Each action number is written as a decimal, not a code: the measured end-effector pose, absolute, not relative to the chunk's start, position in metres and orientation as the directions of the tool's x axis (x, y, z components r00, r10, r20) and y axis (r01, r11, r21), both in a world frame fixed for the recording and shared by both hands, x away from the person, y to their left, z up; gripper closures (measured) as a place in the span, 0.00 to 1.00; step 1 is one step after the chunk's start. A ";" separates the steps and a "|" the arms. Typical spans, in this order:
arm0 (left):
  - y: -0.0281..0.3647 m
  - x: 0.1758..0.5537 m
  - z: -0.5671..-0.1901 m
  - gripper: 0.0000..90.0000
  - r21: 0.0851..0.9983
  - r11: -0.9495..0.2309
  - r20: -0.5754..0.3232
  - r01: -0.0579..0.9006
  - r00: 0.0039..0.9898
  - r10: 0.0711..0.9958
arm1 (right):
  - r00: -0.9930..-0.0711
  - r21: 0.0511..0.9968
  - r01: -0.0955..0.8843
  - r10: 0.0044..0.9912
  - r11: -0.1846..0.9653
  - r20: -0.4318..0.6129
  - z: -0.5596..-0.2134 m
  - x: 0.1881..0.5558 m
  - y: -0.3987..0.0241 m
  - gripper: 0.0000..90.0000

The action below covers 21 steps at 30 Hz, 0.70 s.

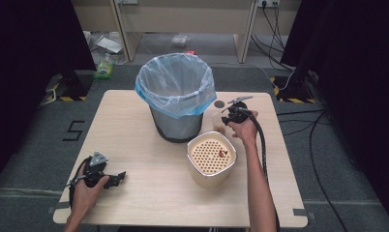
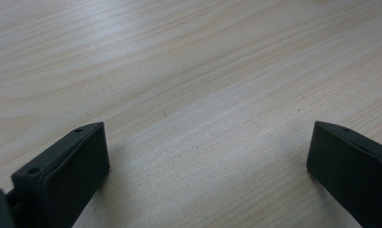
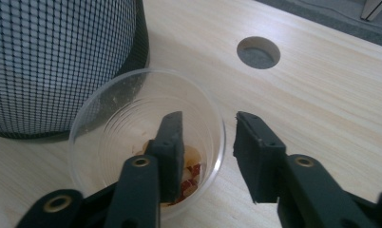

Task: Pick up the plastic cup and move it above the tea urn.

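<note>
Right gripper sits at the clear plastic cup, jaws part open and straddling the cup's near-right rim — one jaw inside the cup, the other outside over the table; rim wall is between them but whether the pads touch it can't be told from the right gripper view. Cup holds a few bits at the bottom, pale w/ some red, partly hidden behind the inner jaw. Just beside the cup, on its left in that view, stands the black mesh bin, and beyond the cup is a round hole in the tabletop. In the high view the right gripper is held by the right hand at the table's far-right area, cup next to the bin, which is lined w/ a pale blue bag folded over its rim. Nearer the person, just right of centre, stands a cream container w/ a perforated insert on top; a small reddish bit lies on that insert. Left gripper rests low at the table's near-left corner in the left hand, well apart from everything else — jaws wide open, nothing between them, bare wood grain under them in the left gripper view.
</note>
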<state>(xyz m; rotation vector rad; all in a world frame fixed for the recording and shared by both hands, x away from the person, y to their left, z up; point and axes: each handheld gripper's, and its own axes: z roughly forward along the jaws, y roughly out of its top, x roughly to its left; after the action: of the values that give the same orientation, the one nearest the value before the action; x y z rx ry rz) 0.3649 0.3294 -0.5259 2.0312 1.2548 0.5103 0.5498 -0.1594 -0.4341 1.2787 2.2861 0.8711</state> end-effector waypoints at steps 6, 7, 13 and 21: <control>0.329 0.365 -0.526 0.00 0.726 -0.299 -0.024 0.620 0.457 0.889 | -0.540 0.632 0.635 0.840 0.445 -0.049 -0.441 0.552 -0.157 0.89; 0.329 0.365 -0.526 0.00 0.726 -0.299 -0.024 0.620 0.457 0.889 | -0.540 0.632 0.635 0.840 0.445 -0.049 -0.441 0.552 -0.157 0.89; 0.329 0.365 -0.526 0.00 0.726 -0.299 -0.024 0.620 0.457 0.889 | -0.558 0.672 0.587 0.827 0.451 -0.067 -0.432 0.545 -0.163 0.97; 0.329 0.365 -0.526 0.00 0.726 -0.299 -0.024 0.620 0.457 0.889 | -0.536 0.723 0.532 0.836 0.440 -0.114 -0.413 0.533 -0.179 0.97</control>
<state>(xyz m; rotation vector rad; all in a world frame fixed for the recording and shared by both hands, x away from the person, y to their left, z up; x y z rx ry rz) 0.3649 0.3294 -0.5259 2.0313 1.2548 0.5103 0.5331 -0.1795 -0.4134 1.1511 2.2354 0.8838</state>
